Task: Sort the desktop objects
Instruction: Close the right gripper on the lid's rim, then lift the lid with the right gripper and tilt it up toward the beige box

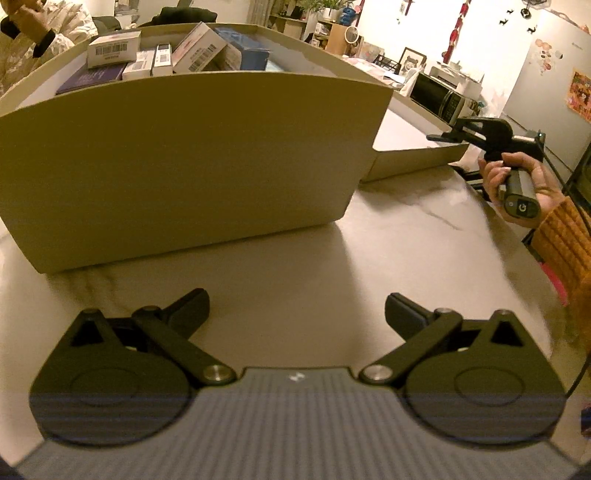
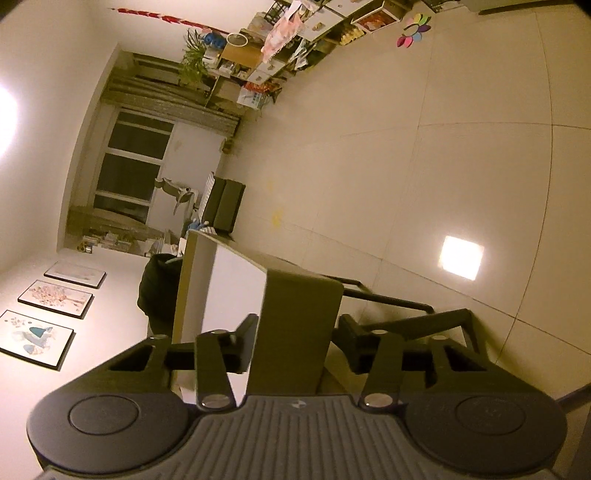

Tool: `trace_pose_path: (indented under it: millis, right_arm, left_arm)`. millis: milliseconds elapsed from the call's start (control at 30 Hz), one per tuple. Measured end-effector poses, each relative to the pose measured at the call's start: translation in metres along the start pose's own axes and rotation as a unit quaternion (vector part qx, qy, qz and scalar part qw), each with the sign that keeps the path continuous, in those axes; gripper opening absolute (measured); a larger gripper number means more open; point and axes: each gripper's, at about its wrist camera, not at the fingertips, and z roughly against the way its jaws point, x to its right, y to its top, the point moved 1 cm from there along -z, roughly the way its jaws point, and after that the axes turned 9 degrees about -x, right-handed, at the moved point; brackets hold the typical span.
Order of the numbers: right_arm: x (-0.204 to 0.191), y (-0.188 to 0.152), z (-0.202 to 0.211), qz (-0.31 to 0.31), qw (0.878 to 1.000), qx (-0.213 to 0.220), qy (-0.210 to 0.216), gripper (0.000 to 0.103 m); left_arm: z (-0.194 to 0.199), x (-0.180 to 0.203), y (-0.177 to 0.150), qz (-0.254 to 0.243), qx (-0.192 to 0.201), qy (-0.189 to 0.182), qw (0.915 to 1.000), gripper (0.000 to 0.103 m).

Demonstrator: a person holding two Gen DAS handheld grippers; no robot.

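Observation:
A large beige box [image 1: 192, 155] stands on the marble table [image 1: 388, 236], holding several small product boxes [image 1: 155, 55]. My left gripper [image 1: 295, 306] hovers open just in front of the box's near wall, with nothing between its fingers. To the right of the box lies the beige box lid [image 1: 406, 162], its white inside facing up. A hand [image 1: 517, 181] holds my right gripper [image 1: 447, 137] at the lid's far right end. In the right wrist view, rolled sideways, the right gripper [image 2: 297, 336] is shut on the box lid [image 2: 299, 295] at its rim wall.
A person in a light patterned top [image 1: 40, 33] sits behind the box at the far left. A microwave [image 1: 439, 98] and shelves with clutter stand beyond the table. An orange sleeve [image 1: 565, 240] is at the table's right edge. Bare marble lies between my left gripper and the box.

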Motion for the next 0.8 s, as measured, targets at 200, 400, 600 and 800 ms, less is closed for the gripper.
trace_pose_path:
  millis: [200, 400, 600, 800]
  right_arm:
    - [0.004, -0.002, 0.001, -0.014, 1.000, 0.010, 0.007, 0.035]
    - [0.009, -0.004, 0.003, -0.026, 1.000, 0.013, 0.012, 0.034]
    - [0.009, -0.007, 0.010, -0.024, 1.000, 0.018, 0.004, 0.034]
    - [0.014, -0.011, 0.024, -0.022, 0.999, 0.025, -0.003, 0.034]
  left_arm:
    - [0.003, 0.000, -0.002, 0.005, 0.000, 0.000, 1.0000, 0.103]
    - [0.006, -0.001, -0.004, 0.013, 0.001, -0.003, 0.9999, 0.103]
    - [0.009, -0.002, -0.004, 0.019, 0.004, -0.009, 0.9998, 0.103]
    - [0.013, 0.001, -0.009, 0.019, 0.008, -0.015, 0.9997, 0.103]
